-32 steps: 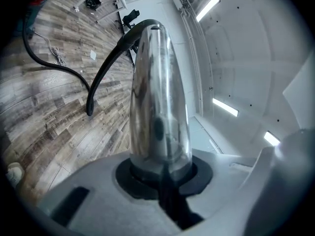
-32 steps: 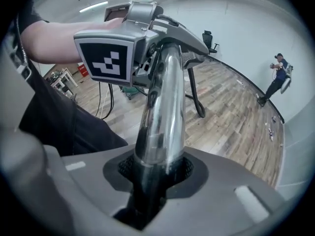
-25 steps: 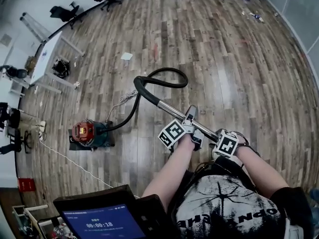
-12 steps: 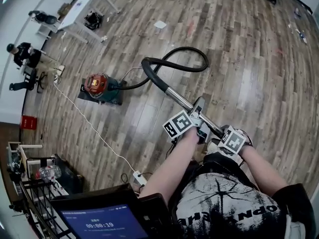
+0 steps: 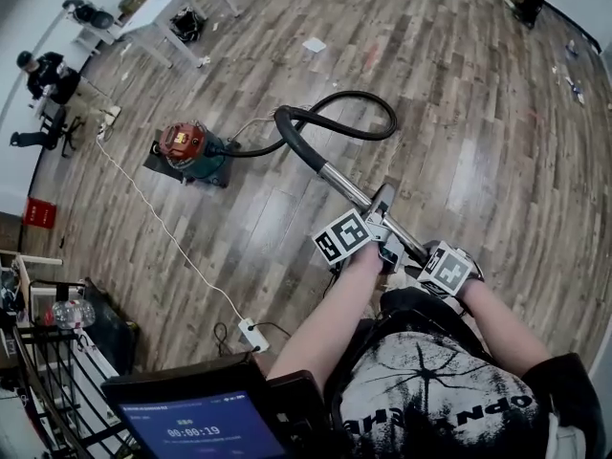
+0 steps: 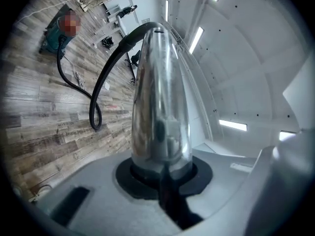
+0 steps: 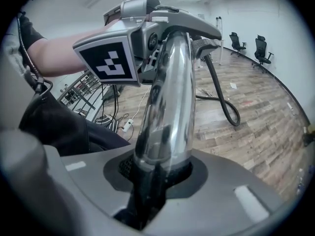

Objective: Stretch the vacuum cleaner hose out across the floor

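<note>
We noted left gripper (image 5: 381, 222) fingers clamped on the chrome wand (image 5: 346, 185). Right gripper (image 5: 422, 256) fingers, just closing tighter, gripped it too. The hose (image 5: 390, 115) looped on the floor (image 5: 459, 113) at 12 o'clock, with the vacuum cleaner (image 5: 186, 146) at 10 o'clock.

The wand (image 6: 160, 97) is polished chrome metal, mirror-smooth, and reflects the room along its length. The hose (image 6: 107, 73) is black, matt and rubbery-looking; whether it is ribbed is too small to tell. The floor (image 5: 459, 94) is grey-brown wood-look planking with visible grain and a low satin sheen, brighter where the light falls on it. The vacuum cleaner canister (image 5: 186, 144) has a glossy red plastic top over a duller teal shell. The person's T-shirt (image 5: 430, 390) is soft black cloth with a matt white print.
</note>
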`<state>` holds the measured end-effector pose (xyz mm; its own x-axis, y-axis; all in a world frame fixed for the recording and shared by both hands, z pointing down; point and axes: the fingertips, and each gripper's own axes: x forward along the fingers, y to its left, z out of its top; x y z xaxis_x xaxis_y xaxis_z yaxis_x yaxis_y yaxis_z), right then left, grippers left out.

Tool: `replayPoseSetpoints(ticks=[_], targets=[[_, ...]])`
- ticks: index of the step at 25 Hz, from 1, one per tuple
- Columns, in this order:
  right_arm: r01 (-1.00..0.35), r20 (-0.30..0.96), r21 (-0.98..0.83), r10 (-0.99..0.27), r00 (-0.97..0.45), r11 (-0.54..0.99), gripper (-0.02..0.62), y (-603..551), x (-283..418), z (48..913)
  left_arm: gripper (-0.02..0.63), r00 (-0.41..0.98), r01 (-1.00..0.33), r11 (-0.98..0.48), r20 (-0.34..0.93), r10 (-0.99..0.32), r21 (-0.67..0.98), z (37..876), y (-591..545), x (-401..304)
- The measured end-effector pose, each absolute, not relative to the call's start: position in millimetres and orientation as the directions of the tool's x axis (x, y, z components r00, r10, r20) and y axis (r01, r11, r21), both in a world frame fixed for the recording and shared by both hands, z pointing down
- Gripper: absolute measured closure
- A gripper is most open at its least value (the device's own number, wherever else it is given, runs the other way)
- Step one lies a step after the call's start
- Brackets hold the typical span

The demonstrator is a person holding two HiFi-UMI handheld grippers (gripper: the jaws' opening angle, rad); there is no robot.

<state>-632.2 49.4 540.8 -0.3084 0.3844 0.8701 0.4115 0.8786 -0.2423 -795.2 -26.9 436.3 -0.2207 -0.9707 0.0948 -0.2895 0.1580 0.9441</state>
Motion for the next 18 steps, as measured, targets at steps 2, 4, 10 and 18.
replayPoseSetpoints(ticks=[2, 4, 10, 18], targets=[[0.406, 0.878, -0.233, 0.370, -0.302, 0.884, 0.485, 61, -623, 539, 0.563, -0.217, -0.283, 0.143, 0.082, -0.973, 0.948, 435, -15, -786], [0.404, 0.884, -0.229, 0.363, -0.294, 0.885, 0.485, 71, -612, 539, 0.563, -0.216, -0.272, 0.136, 0.077, -0.973, 0.953, 436, -3, -776], [0.419, 0.894, -0.234, 0.364, -0.263, 0.877, 0.485, 93, -575, 534, 0.564, -0.235, -0.242, 0.140, 0.082, -0.969, 0.960, 436, 23, -744], [0.487, 0.880, -0.245, 0.404, -0.252, 0.838, 0.483, 73, -555, 516, 0.563, -0.309, -0.244, 0.176, 0.095, -0.946, 0.954, 419, 13, -726]])
